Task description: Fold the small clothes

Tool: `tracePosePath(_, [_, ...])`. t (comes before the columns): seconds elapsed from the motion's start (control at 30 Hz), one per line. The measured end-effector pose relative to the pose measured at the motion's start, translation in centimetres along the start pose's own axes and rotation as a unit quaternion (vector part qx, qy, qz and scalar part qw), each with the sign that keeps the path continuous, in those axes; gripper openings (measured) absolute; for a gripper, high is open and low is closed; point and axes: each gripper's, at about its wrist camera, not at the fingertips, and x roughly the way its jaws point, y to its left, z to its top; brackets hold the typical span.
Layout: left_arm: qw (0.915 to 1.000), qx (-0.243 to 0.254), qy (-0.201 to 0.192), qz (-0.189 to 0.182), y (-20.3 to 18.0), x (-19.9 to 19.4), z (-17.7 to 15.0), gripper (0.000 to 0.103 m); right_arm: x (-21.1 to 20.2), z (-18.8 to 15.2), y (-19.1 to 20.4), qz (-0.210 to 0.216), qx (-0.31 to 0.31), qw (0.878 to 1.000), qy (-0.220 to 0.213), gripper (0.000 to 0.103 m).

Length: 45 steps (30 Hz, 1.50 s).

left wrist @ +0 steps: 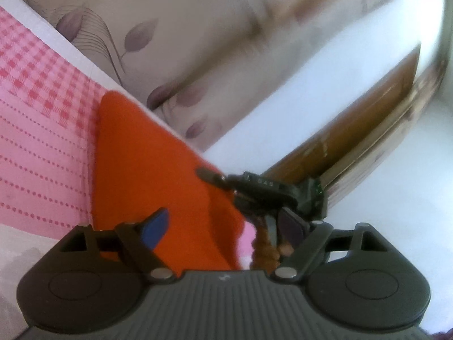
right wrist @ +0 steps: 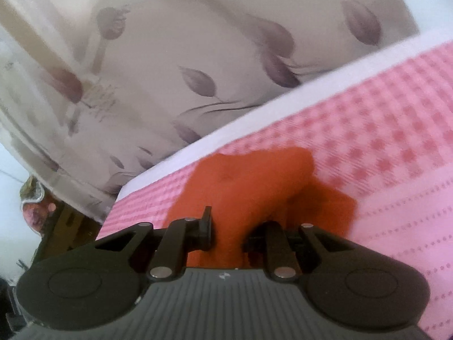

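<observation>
Orange garment (right wrist: 254, 187) between right gripper (right wrist: 229, 232) fingers

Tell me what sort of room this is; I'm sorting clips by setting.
Probably a bedroom at home. An orange garment lies on a pink checked sheet over what looks like a bed, beside leaf-patterned wallpaper. A brown wooden door shows in the left wrist view.

- My left gripper (left wrist: 223, 226) points almost level, its jaws set wide apart with nothing pinched between the pads; one blue pad (left wrist: 154, 231) shows on the left finger.
- My right gripper (right wrist: 228, 233) tilts gently downward, jaws drawn close together and clamped on a fold of the orange cloth (right wrist: 254, 181).
- In the left wrist view, the right gripper reaches in from the right side.
</observation>
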Motion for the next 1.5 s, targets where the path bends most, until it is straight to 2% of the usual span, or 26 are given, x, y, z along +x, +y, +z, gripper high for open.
tracePosePath(0.17, [0.9981,0.044,0.025,0.034,-0.1,1.5,-1.1,0.084,0.6,-1.1,-1.2,-0.003,-0.013,1.000,-0.002,0.022])
tracePosePath(0.27, [0.9968,0.054,0.038,0.046,0.1,2.1,-1.6,0.084,0.3,-1.2,-1.9,0.016,0.004,1.000,-0.005,0.030])
tracePosePath(0.37, [0.9967,0.053,0.040,0.047,0.5,1.9,-2.2,0.084,-1.7,-1.7,-1.4,0.001,0.004,1.000,-0.029,0.032])
tracePosePath(0.5, [0.9985,0.037,0.029,0.028,1.2,1.2,-2.4,0.084,-5.9,-4.5,1.2,-0.012,-0.056,0.996,-0.061,0.032])
tracePosePath(0.6, [0.9996,0.020,0.008,0.017,1.9,0.6,-2.4,0.084,-7.7,-7.4,2.5,0.012,-0.076,0.996,-0.048,0.032])
tracePosePath(0.67, [0.9997,0.015,-0.011,0.016,2.2,0.1,-2.3,0.084,-7.3,-9.3,3.0,0.011,-0.087,0.996,-0.020,0.032])
tracePosePath(0.73, [0.9994,0.012,-0.028,0.016,2.4,-0.4,-2.3,0.084,-6.4,-10.7,2.9,-0.024,-0.089,0.996,0.001,0.011])
tracePosePath(0.77, [0.9992,0.013,-0.034,0.016,2.5,-0.6,-2.3,0.084,-6.4,-11.3,2.4,-0.028,-0.066,0.997,0.005,0.011])
tracePosePath(0.83, [0.9985,0.014,-0.049,0.017,2.5,-1.2,-2.3,0.084,-7.4,-12.1,0.9,0.004,0.011,1.000,-0.007,0.011])
tracePosePath(0.9, [0.9980,0.016,-0.058,0.021,2.4,-1.2,-2.2,0.084,-8.6,-12.8,-0.4,0.049,0.085,0.995,-0.019,0.011])
tracePosePath(0.93, [0.9980,0.017,-0.055,0.024,2.5,-1.0,-2.1,0.084,-8.8,-13.2,-1.1,0.058,0.115,0.991,-0.017,0.011])
tracePosePath(0.97, [0.9981,0.021,-0.046,0.035,2.4,-0.7,-2.1,0.084,-8.5,-13.4,-1.6,0.049,0.130,0.990,-0.008,0.010])
tracePosePath(1.0, [0.9979,0.028,-0.038,0.045,2.2,-0.4,-2.1,0.084,-8.1,-13.6,-1.8,0.023,0.123,0.992,0.002,0.001])
tracePosePath(1.03, [0.9976,0.037,-0.032,0.049,2.0,-0.2,-2.2,0.084,-8.1,-13.7,-2.2,0.012,0.123,0.992,0.006,0.000])
tracePosePath(1.07, [0.9970,0.050,-0.030,0.051,1.6,-0.2,-2.4,0.084,-8.2,-13.6,-2.8,0.024,0.149,0.988,0.012,0.001])
tracePosePath(1.1, [0.9962,0.061,-0.027,0.055,1.3,0.0,-2.5,0.084,-8.7,-13.3,-3.0,0.029,0.161,0.987,0.011,0.008])
tracePosePath(1.13, [0.9956,0.069,-0.021,0.059,1.1,0.1,-2.6,0.084,-9.4,-12.9,-2.5,0.020,0.144,0.989,-0.002,0.022])
tracePosePath(1.2, [0.9953,0.077,-0.016,0.055,1.0,0.3,-2.7,0.084,-10.8,-11.5,-0.2,-0.020,0.075,0.996,-0.039,0.022])
tracePosePath(1.3, [0.9954,0.077,-0.018,0.053,1.0,0.3,-2.7,0.084,-11.5,-8.8,2.9,-0.017,-0.006,0.995,-0.096,0.022])
tracePosePath(1.33, [0.9957,0.074,-0.019,0.051,1.2,0.3,-2.7,0.084,-11.1,-7.8,4.0,-0.029,-0.036,0.993,-0.108,0.022])
tracePosePath(1.43, [0.9966,0.063,-0.021,0.049,1.5,0.2,-2.6,0.084,-7.5,-5.1,6.0,-0.068,-0.137,0.982,-0.114,0.022])
tracePosePath(1.5, [0.9970,0.057,-0.022,0.048,1.6,0.1,-2.5,0.084,-4.1,-3.8,6.1,-0.095,-0.183,0.975,-0.088,0.022])
